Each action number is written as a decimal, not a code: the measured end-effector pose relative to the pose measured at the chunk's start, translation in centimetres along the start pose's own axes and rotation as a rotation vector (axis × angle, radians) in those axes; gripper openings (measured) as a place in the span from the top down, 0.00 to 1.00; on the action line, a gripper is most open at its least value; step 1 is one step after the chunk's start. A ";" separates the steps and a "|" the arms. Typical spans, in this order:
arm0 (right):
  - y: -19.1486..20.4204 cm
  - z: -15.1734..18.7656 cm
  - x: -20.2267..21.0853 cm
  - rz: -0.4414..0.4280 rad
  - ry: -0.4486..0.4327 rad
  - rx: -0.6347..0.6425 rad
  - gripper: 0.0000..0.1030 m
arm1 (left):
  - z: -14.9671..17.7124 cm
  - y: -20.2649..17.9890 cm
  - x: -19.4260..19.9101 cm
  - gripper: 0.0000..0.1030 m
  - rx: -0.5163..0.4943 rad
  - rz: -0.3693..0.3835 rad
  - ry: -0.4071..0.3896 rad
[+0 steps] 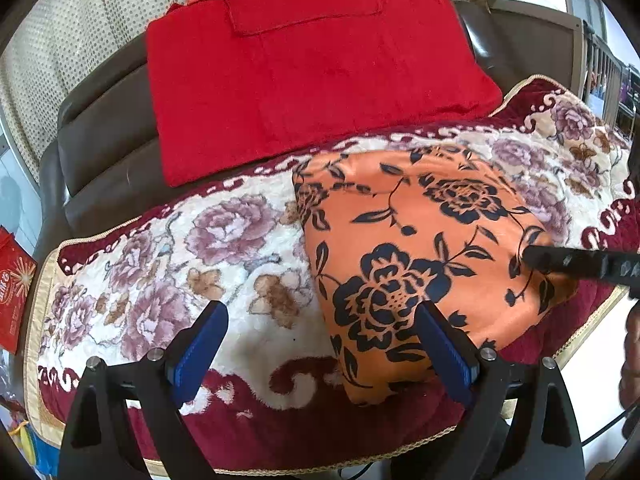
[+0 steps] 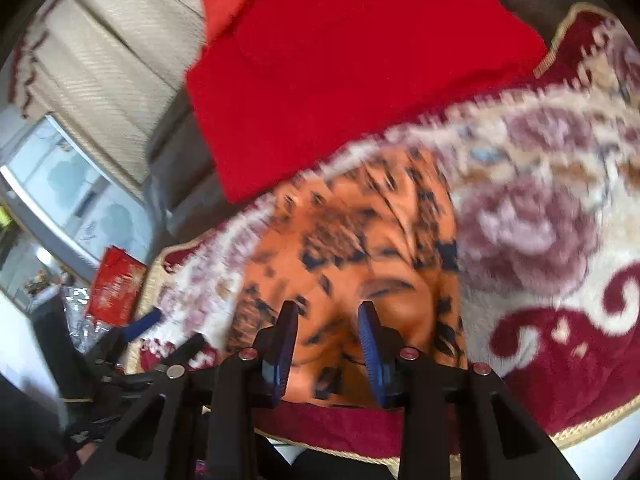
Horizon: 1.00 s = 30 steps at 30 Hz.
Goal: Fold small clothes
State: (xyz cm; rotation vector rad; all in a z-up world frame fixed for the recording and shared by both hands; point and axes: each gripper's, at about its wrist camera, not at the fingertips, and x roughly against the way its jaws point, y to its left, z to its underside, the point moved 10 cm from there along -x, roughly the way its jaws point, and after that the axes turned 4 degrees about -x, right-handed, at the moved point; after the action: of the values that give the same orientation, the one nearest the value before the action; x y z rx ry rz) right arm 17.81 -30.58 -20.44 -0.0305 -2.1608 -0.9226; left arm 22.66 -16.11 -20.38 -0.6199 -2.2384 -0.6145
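An orange cloth with a black flower print (image 1: pixel 424 248) lies folded on the floral blanket (image 1: pixel 168 264). My left gripper (image 1: pixel 320 344) is open and empty, with its right finger over the cloth's near left edge. My right gripper shows in the left wrist view as a black finger (image 1: pixel 576 262) reaching in over the cloth's right edge. In the blurred right wrist view the right gripper (image 2: pixel 329 316) is open, its jaws a small gap apart, just above the orange cloth (image 2: pixel 352 248) and holding nothing.
A folded red garment (image 1: pixel 312 68) lies behind the cloth on a brown leather sofa (image 1: pixel 96 136). A red box (image 1: pixel 12 284) sits far left. The blanket's near edge (image 1: pixel 360 460) runs along the bottom.
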 end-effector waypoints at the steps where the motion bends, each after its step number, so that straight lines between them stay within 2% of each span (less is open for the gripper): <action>1: -0.4 0.3 -0.6 0.006 0.007 -0.004 0.66 | 0.2 0.0 -0.3 0.08 0.002 -0.002 0.010; 6: -0.2 0.0 -0.4 -0.001 -0.002 -0.007 0.66 | 1.3 0.2 -2.1 0.08 0.014 -0.002 0.058; 9: 0.2 -0.7 0.4 -0.006 -0.038 0.005 0.66 | 1.5 0.6 -2.5 0.08 0.025 0.003 0.070; 11: 0.1 -1.1 0.6 -0.009 -0.065 0.004 0.66 | 1.5 1.2 -2.9 0.08 0.058 0.023 0.083; 13: -0.5 -0.9 -0.2 0.006 -0.043 -0.001 0.66 | 1.7 1.7 -3.5 0.08 0.086 0.035 0.100; 16: -0.9 -0.5 -0.9 0.011 -0.039 0.012 0.66 | 2.6 1.6 -5.3 0.07 0.100 0.096 0.160; 19: -0.7 -0.7 -0.6 0.009 -0.031 0.009 0.66 | 2.5 2.0 -5.4 0.07 0.131 0.133 0.173; 22: 0.3 -2.2 0.6 -0.021 -0.068 0.020 0.66 | 1.3 3.0 -5.2 0.07 0.132 0.109 0.157; 27: 0.7 -6.2 -0.2 0.012 -0.104 0.021 0.65 | -1.5 4.6 -5.5 0.07 0.168 0.097 0.132; 30: -0.2 -7.4 -2.8 0.052 -0.069 -0.026 0.65 | -1.3 4.4 -7.7 0.07 0.131 0.067 0.186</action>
State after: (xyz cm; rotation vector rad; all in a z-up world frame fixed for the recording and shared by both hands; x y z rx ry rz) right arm 24.50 -34.63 -19.16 -0.1328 -2.2008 -0.9323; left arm 30.71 -15.43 -24.18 -0.5461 -2.0571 -0.4683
